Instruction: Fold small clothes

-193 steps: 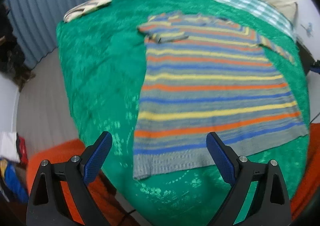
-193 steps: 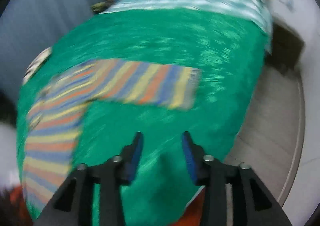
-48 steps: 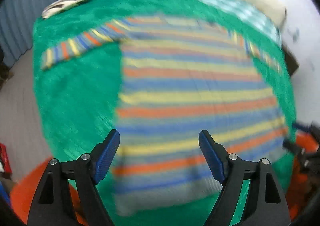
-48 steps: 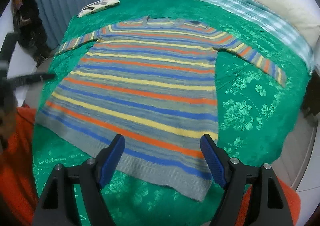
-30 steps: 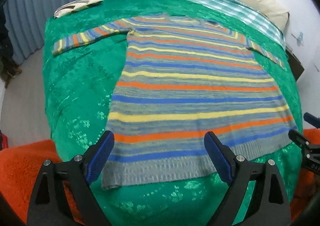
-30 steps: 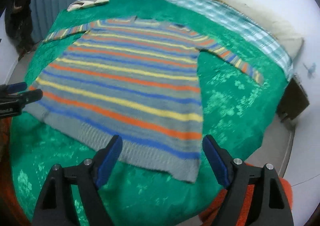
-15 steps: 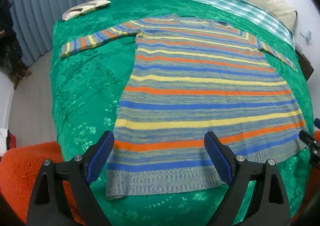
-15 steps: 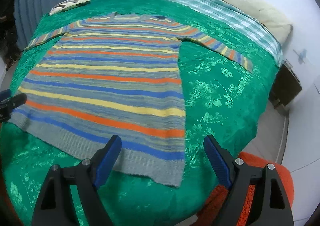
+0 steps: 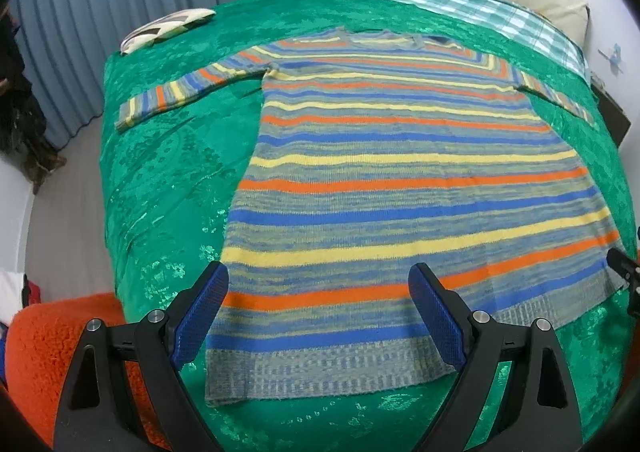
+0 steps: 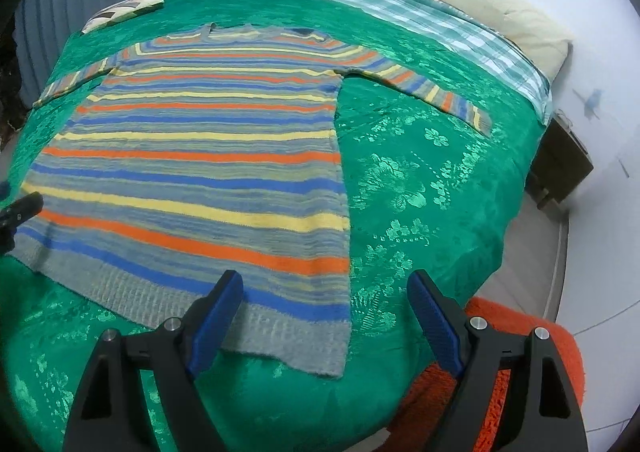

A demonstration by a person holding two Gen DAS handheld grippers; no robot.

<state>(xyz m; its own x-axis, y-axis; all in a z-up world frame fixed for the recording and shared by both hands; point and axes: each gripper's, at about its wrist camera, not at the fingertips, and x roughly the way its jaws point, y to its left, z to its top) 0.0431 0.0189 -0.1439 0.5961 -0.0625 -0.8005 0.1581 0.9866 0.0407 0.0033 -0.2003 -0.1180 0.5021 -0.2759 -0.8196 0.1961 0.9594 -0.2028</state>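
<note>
Striped sweater [image 9: 400, 188] lying flat on the green bedspread [image 9: 168, 180], both sleeves spread outward, hem nearest the cameras. Left gripper [image 9: 320, 312] above the hem's left part, right gripper [image 10: 326, 310] above its right corner (jaws of both spread wide, holding nothing). Pillow [image 10: 480, 0] at the far end.

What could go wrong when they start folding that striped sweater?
The sweater lies on a loose green bedspread, so jaws closing on the hem might pinch the bedspread too. Both sleeves are spread wide; lifting the hem first could drag them crooked.
</note>
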